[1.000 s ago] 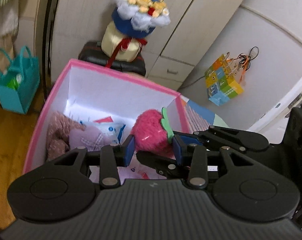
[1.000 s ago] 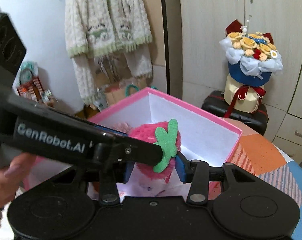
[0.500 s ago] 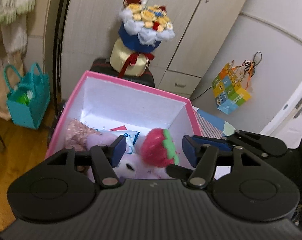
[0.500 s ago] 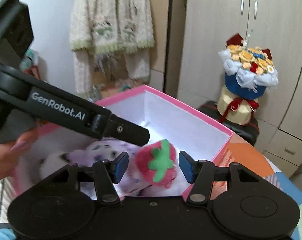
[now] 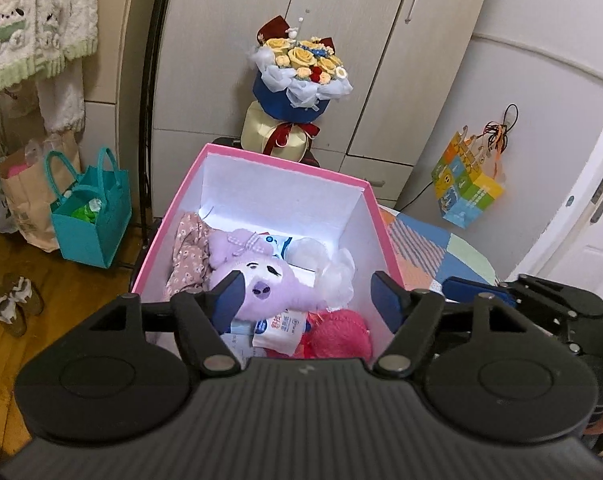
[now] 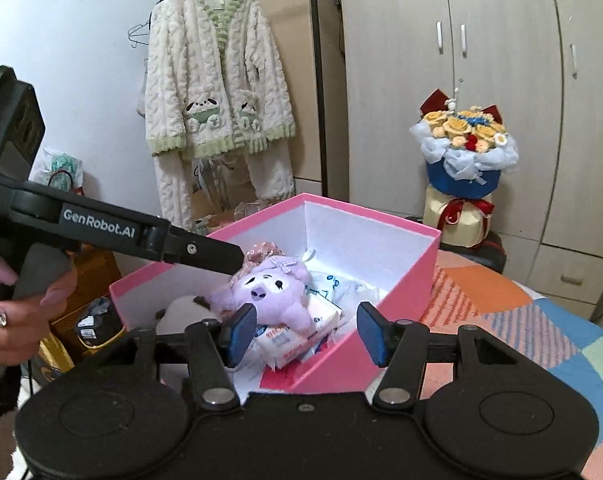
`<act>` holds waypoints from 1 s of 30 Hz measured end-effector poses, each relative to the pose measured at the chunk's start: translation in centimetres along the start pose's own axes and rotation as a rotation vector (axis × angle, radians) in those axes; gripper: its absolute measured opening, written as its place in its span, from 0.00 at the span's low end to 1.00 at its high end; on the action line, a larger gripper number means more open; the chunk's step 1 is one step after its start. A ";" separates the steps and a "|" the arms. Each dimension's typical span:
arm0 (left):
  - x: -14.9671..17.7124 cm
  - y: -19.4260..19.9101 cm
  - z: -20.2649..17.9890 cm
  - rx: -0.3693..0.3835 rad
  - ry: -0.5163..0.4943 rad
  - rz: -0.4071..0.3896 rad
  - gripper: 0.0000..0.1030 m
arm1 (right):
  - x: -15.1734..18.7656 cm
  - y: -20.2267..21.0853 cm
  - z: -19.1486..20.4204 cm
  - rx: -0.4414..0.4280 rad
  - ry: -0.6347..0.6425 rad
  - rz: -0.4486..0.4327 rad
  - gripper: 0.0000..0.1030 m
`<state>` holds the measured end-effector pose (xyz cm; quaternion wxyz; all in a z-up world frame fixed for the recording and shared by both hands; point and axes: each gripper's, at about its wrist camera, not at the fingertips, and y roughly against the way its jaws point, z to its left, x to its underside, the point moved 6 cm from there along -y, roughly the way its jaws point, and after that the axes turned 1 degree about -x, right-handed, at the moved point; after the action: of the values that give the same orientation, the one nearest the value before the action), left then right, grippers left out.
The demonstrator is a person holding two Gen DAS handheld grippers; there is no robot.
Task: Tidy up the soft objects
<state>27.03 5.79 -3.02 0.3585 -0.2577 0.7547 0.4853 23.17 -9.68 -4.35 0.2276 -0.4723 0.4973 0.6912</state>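
Pink and fluffy, the strawberry plush (image 5: 343,332) is seen lying at the near end of the pink box (image 5: 385,236), low against the right-hand wall, with nothing gripping it. Just beside it, a tissue packet (image 5: 279,326) is wedged under the chin of the purple plush doll (image 5: 261,284), which is propped face-up across the middle of the box. A floral pink fabric piece (image 5: 187,248) is bunched along the left wall, and a crinkled white bag (image 5: 335,274) is tucked by the right wall behind the strawberry.

The left gripper (image 5: 307,300) is held above the near edge of the box, jaws spread wide and nothing caught between them. The right gripper (image 6: 307,328) is likewise spread wide and empty, poised over the near corner of the box, where the doll (image 6: 271,290) and a tissue packet (image 6: 285,344) are framed between its blue pads (image 6: 241,332). The left tool's black arm is seen crossing that view, held in the person's left hand (image 6: 17,320).

The box is set on a patchwork-covered surface (image 6: 513,320). Beyond it, a flower bouquet (image 5: 301,76) is stood before the cream wardrobe (image 6: 481,60), a teal bag (image 5: 89,220) is parked on the wooden floor, and a fleecy cream robe (image 6: 217,104) is hung on a rail.
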 end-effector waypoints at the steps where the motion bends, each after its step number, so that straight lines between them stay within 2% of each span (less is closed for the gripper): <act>1: 0.1 0.2 -0.1 -0.007 -0.003 -0.002 0.72 | 0.2 0.5 0.1 0.009 -0.002 -0.006 0.60; 8: 1.2 2.0 -0.9 -0.088 -0.083 -0.012 0.86 | 1.6 3.2 -0.5 0.061 -0.086 -0.011 0.62; 11: 1.6 3.0 -1.7 -0.128 -0.116 0.000 0.93 | 1.5 4.5 -0.2 0.110 -0.078 -0.017 0.73; 14: 1.8 4.3 -2.6 -0.197 -0.143 0.005 0.95 | 1.2 6.1 0.2 0.152 -0.076 -0.025 0.77; 17: 1.9 6.3 -3.5 -0.225 -0.165 -0.034 0.96 | 1.1 7.7 0.6 0.187 -0.077 -0.043 0.91; 20: 2.0 8.1 -4.3 -0.228 -0.177 -0.068 0.98 | 1.0 9.2 0.8 0.241 -0.083 -0.050 0.99; 25: 2.5 10.3 -5.8 -0.210 -0.182 -0.093 0.98 | 1.2 11.5 1.0 0.361 -0.092 -0.011 1.00; 30: 3.9 10.9 -7.5 -0.239 -0.226 -0.116 0.99 | 1.5 14.5 1.8 0.396 -0.053 -0.067 1.00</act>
<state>14.50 3.05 1.92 0.4351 -0.2854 0.6303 0.5762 10.30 -14.11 1.29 0.3520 -0.4160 0.6015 0.5842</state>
